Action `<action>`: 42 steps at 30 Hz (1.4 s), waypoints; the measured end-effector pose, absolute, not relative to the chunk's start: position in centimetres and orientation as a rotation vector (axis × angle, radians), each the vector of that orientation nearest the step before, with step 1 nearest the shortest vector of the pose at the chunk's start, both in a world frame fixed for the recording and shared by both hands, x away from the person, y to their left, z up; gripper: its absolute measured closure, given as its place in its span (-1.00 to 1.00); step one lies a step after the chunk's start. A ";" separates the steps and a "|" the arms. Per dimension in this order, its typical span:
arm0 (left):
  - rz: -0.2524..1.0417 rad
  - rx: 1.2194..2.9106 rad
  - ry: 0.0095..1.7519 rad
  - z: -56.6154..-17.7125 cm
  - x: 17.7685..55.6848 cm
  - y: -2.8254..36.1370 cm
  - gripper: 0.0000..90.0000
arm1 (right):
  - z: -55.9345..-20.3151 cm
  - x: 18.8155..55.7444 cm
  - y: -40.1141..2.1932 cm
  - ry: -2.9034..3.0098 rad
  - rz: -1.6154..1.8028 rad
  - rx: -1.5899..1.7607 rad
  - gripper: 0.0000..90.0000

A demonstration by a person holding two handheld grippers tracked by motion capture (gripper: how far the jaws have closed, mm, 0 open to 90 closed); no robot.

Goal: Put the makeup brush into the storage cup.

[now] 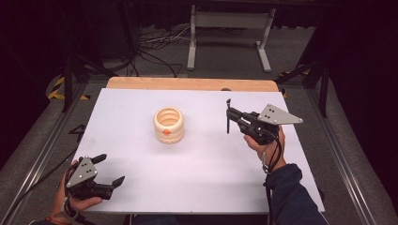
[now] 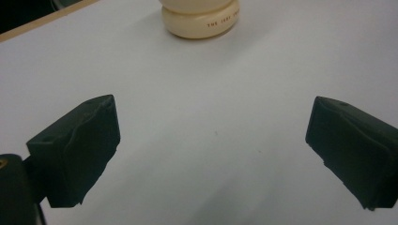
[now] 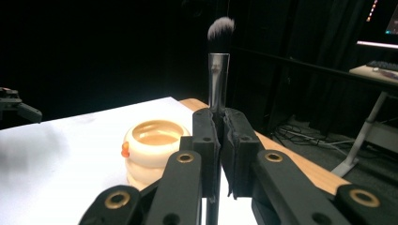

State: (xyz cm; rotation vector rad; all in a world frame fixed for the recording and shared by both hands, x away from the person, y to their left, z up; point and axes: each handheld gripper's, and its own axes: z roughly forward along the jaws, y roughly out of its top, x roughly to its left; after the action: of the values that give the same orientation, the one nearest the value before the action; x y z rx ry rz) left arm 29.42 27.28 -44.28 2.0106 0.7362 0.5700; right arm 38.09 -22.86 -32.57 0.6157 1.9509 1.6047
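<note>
A cream ribbed ring-shaped holder (image 1: 168,124) with an orange dot stands in the middle of the white table; its base (image 2: 201,21) lies ahead of the left gripper, and it sits left of the right jaws (image 3: 155,154). My right gripper (image 1: 229,115) is raised right of the holder, shut on a makeup brush (image 1: 228,117) held upright. The brush's metal ferrule and grey bristles (image 3: 219,61) rise above the closed jaws. My left gripper (image 1: 110,169) rests at the table's near left corner, jaws wide apart with nothing between them (image 2: 213,140).
The white sheet (image 1: 141,178) covers a wooden table whose far edge (image 1: 187,83) shows. Beyond it a white stand (image 1: 230,33) and cables lie on the floor. Metal rails run along both sides of the table.
</note>
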 end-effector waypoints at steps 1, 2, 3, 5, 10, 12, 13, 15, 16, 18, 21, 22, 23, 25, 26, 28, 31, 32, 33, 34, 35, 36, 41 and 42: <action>0.574 2.008 0.735 -44.2 29.4 27.3 -0.91 | -32.4 38.2 -22.6 1.950 1.607 0.612 0.89; 0.575 2.006 0.735 -44.2 29.4 27.3 -0.91 | -32.2 38.3 -22.3 1.952 1.607 0.607 0.89; 0.575 2.006 0.735 -44.2 29.4 27.3 -0.91 | -32.2 38.3 -22.3 1.952 1.607 0.607 0.89; 0.588 1.981 0.740 -44.1 29.4 27.4 -0.91 | -31.9 38.7 -21.6 1.950 1.613 0.596 0.89; 0.600 1.958 0.750 -44.0 29.5 27.6 -0.91 | -31.6 39.2 -20.9 1.931 1.622 0.594 0.89; 0.607 1.943 0.758 -43.9 29.5 27.6 -0.91 | -31.5 39.3 -20.7 1.933 1.619 0.593 0.89; 0.609 1.935 0.756 -43.9 29.6 27.7 -0.91 | -31.5 39.4 -20.7 1.930 1.626 0.594 0.89; 0.608 1.931 0.762 -43.8 29.6 27.7 -0.91 | -31.5 39.5 -20.5 1.928 1.634 0.602 0.89; 0.606 1.925 0.763 -43.8 29.6 27.8 -0.91 | -31.5 39.6 -20.5 1.924 1.636 0.601 0.89; 0.608 1.916 0.767 -43.8 29.7 27.8 -0.91 | -31.4 39.8 -20.3 1.919 1.652 0.603 0.89; 0.610 1.910 0.769 -43.8 29.7 27.9 -0.91 | -31.3 40.1 -19.9 1.916 1.653 0.602 0.89; 0.609 1.911 0.770 -43.8 29.7 27.9 -0.91 | -31.3 40.2 -19.7 1.919 1.650 0.602 0.89; 0.609 1.911 0.770 -43.8 29.7 27.9 -0.91 | -31.2 40.3 -19.6 1.916 1.647 0.598 0.89; 0.609 1.912 0.770 -43.8 29.8 27.8 -0.91 | -31.2 40.4 -19.5 1.916 1.650 0.600 0.89; 0.610 1.913 0.769 -43.8 29.8 27.8 -0.91 | -31.3 40.5 -19.3 1.916 1.652 0.601 0.89; 0.609 1.910 0.768 -43.8 29.8 27.8 -0.91 | -31.5 40.8 -19.0 1.916 1.652 0.607 0.89; 0.616 1.908 0.774 -43.8 29.8 27.9 -0.91 | -31.5 41.2 -18.6 1.915 1.656 0.610 0.89; 0.618 1.907 0.778 -43.9 29.8 27.9 -0.91 | -31.5 41.2 -18.6 1.915 1.656 0.610 0.89; 0.620 1.908 0.778 -43.9 29.8 27.9 -0.92 | -31.5 41.3 -18.5 1.915 1.656 0.609 0.89; 0.620 1.908 0.778 -43.9 29.8 27.9 -0.92 | -31.5 41.5 -18.3 1.913 1.654 0.606 0.89; 0.620 1.908 0.779 -43.9 29.9 27.9 -0.92 | -31.5 41.7 -18.2 1.918 1.650 0.606 0.89; 0.622 1.906 0.779 -43.9 29.9 27.9 -0.92 | -31.4 41.9 -18.0 1.918 1.653 0.609 0.89; 0.634 1.895 0.785 -43.9 30.0 27.9 -0.92 | -31.2 42.8 -17.3 1.900 1.680 0.614 0.89; 0.640 1.892 0.783 -43.9 30.0 27.9 -0.92 | -31.1 43.0 -17.1 1.895 1.688 0.621 0.89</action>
State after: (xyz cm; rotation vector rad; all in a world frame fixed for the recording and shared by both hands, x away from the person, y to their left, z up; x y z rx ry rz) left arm 30.05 27.87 -43.87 1.8923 0.7826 0.6401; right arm 42.95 -17.13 -31.14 0.6214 1.8952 1.6884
